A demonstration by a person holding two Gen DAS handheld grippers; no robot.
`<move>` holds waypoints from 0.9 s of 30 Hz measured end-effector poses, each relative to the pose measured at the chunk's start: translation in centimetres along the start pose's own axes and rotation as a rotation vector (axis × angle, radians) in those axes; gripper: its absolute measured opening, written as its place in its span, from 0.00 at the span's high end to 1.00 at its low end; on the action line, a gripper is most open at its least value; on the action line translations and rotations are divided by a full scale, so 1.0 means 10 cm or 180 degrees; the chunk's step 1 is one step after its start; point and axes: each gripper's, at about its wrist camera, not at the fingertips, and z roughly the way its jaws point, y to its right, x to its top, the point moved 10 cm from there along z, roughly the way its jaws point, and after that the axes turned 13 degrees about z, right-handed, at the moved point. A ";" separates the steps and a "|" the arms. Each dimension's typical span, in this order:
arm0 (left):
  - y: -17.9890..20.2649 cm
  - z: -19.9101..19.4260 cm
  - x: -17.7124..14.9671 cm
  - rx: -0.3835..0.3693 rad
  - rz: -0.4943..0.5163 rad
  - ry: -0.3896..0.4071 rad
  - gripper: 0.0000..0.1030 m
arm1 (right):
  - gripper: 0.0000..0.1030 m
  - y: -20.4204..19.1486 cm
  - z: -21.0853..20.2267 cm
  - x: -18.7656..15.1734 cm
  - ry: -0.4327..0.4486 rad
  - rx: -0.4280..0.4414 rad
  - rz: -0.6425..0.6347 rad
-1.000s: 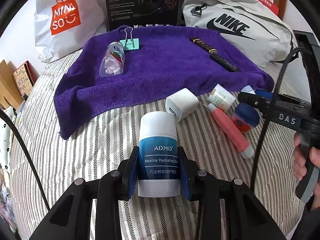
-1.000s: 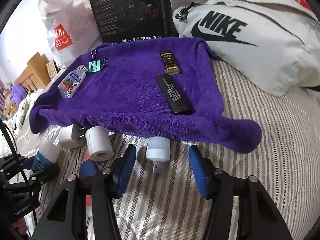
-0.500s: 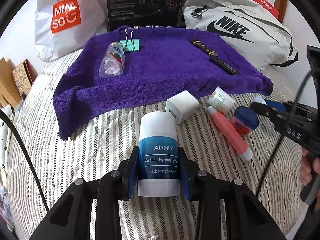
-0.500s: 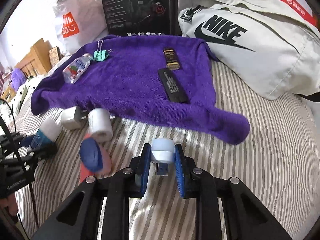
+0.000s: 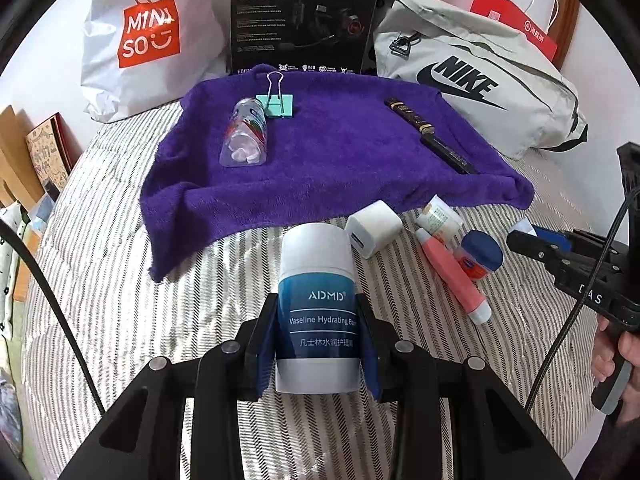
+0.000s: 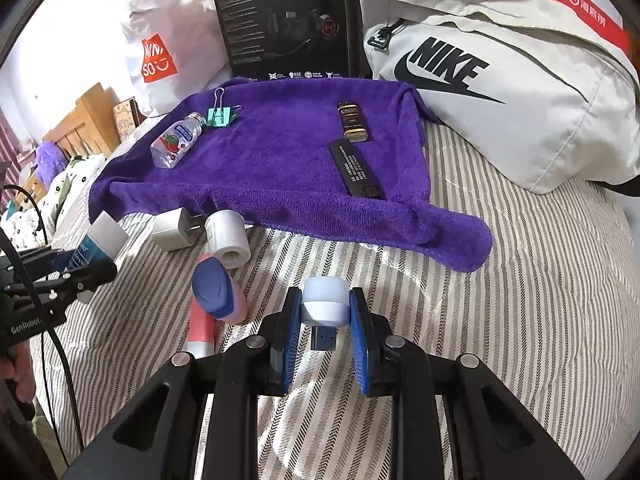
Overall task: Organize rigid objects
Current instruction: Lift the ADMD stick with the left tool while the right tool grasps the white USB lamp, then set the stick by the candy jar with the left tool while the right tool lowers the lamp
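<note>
The purple towel (image 5: 340, 160) is showing a thick, fuzzy terry pile, matt all over; the bedcover (image 5: 120, 300) is looking like woven cloth with a fine herringbone stripe, catching a faint sheen; the balm stick (image 5: 316, 312) is showing smooth plastic with a glossy blue label; the clear bottle (image 5: 245, 140) is looking like shiny see-through plastic; the binder clip (image 5: 279, 102) is pairing mint-painted metal with bright wire handles; the white bag (image 6: 520, 92) is looking like smooth matt fabric; the shopping bag (image 5: 152, 36) is looking crinkled and glossy; the tongs' pads (image 6: 290, 332) are showing ribbed blue rubbery faces on matt black plastic frames
</note>
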 end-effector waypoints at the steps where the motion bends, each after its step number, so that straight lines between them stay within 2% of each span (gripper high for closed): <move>1: -0.01 -0.01 0.01 0.0009 0.0002 0.0004 0.67 | 0.77 0.01 0.00 -0.01 0.0000 0.0012 0.0007; 10: -0.14 -0.12 0.13 0.0065 -0.0038 0.0049 0.67 | 0.77 0.00 0.01 0.03 -0.0039 0.0083 0.0002; 27: -0.37 -0.04 0.71 0.0159 0.0021 0.0112 0.67 | 0.77 -0.12 0.00 0.57 0.0061 0.0192 -0.0062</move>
